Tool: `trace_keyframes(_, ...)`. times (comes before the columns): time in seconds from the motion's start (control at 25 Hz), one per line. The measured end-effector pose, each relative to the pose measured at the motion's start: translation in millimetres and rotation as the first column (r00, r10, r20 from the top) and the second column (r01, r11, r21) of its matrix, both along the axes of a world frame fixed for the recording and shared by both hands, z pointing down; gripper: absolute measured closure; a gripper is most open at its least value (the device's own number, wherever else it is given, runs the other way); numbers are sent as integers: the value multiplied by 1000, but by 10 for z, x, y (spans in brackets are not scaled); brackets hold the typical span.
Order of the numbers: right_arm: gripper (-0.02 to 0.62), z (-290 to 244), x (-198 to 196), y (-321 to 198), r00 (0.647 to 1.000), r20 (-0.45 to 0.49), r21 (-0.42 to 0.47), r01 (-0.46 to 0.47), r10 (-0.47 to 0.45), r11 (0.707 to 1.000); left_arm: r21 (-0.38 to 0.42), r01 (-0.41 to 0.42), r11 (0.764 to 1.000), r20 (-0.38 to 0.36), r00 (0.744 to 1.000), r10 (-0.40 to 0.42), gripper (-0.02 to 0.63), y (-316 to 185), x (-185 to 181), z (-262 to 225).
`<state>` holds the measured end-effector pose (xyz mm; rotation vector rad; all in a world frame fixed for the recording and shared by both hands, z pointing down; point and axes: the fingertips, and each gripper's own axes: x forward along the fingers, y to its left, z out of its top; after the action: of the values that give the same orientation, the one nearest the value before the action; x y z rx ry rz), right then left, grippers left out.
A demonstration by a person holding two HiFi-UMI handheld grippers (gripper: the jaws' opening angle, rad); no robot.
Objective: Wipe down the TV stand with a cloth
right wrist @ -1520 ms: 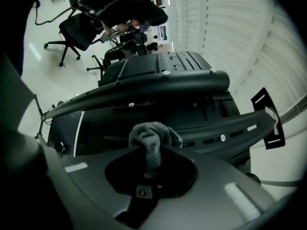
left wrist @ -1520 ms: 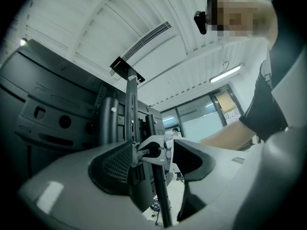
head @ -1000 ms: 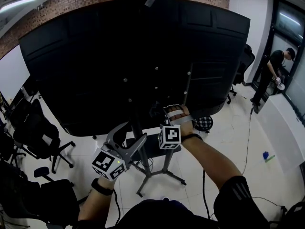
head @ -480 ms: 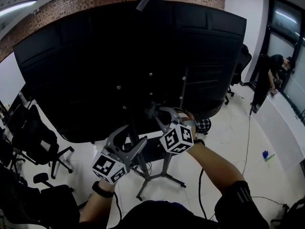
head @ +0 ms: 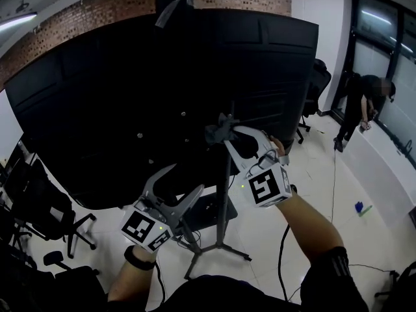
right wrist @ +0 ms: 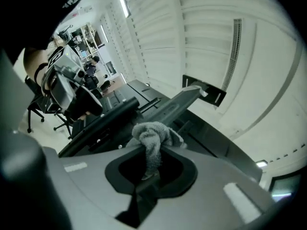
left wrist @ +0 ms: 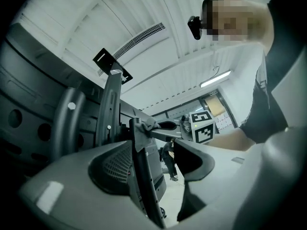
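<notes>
The TV stand's thin dark pole (head: 227, 174) rises from a tripod base (head: 218, 244) to the back of a big black TV (head: 130, 96). My right gripper (head: 224, 132) is shut on a crumpled grey cloth (head: 218, 130) and presses it against the pole just under the TV. In the right gripper view the cloth (right wrist: 152, 137) bunches out between the jaws. My left gripper (head: 174, 186) hangs lower left of the pole, open and holding nothing. The left gripper view shows the pole (left wrist: 144, 186) running up between its spread jaws to the cloth (left wrist: 143, 127).
Black office chairs (head: 39, 207) stand at the left. At the right a person (head: 363, 106) stands by a window and a white counter (head: 377, 174). A cable (head: 335, 181) and a small blue object (head: 359, 207) lie on the tiled floor.
My right gripper has slid the cloth up the pole, from near its lower part to just under the TV. The left gripper has hardly moved.
</notes>
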<state>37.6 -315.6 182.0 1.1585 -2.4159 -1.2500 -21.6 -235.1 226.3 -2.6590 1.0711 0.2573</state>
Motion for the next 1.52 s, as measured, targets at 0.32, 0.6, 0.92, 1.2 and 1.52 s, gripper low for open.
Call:
trace_keyframes(0.32,560,-229,564,-516,998,55,-7,-43,44,999,11,-40,999,10,999,40,311,-231,300,-48)
trace_keyframes(0.6,560,-63,614,-817,999,-3,3,-54,54,999,2,-52,999,30,998,52,311,-411,542,6)
trace_keyframes(0.92,560,20,735,-1070,997,-35,13,-68,69,998,-35,-51,998,38,998,52,311,-627,694,123)
trace_keyframes(1.2,560,18,1187,-1232,989,-9,-1,-149,149,989,-52,-74,996,37,996,76,313,-740,890,193)
trace_keyframes(1.52,560,99,1810,-1499,970,4,-46,-244,244,969,-55,-109,993,44,993,111,314,-728,1164,233)
